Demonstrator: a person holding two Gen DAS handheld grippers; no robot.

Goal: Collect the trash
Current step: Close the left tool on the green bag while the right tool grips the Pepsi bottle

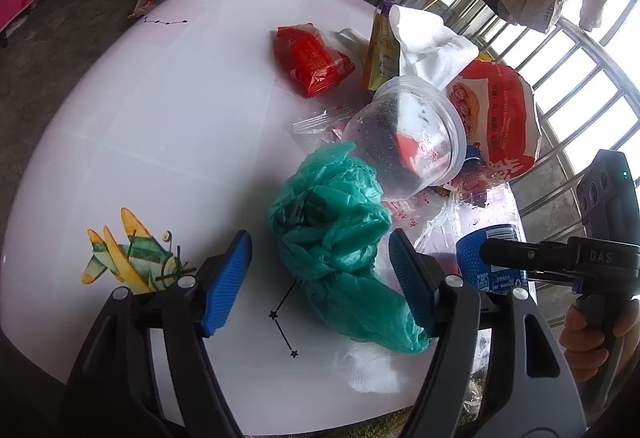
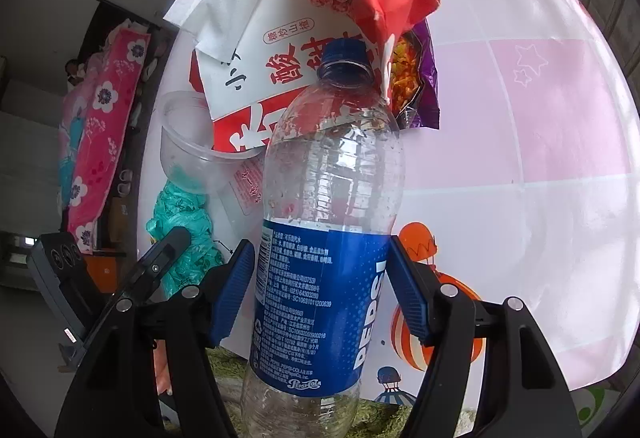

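A crumpled green plastic bag (image 1: 332,234) lies on the white table (image 1: 160,125), between the open blue pads of my left gripper (image 1: 320,278), which hovers around it without closing. An empty Pepsi bottle (image 2: 324,238) lies between the pads of my right gripper (image 2: 322,286); the pads sit against its blue label. The bottle (image 1: 492,238) and the right gripper (image 1: 500,258) also show at the right of the left wrist view. A clear plastic cup (image 1: 408,141), a red wrapper (image 1: 312,57), a red-and-white snack bag (image 1: 496,117) and a white tissue (image 1: 428,45) lie beyond.
A purple and yellow snack packet (image 2: 416,85) lies under the snack bag (image 2: 288,49). The table edge (image 1: 280,426) is near, with green carpet below. A window grille (image 1: 580,77) stands to the right. A pink floral blanket (image 2: 104,141) lies on the floor.
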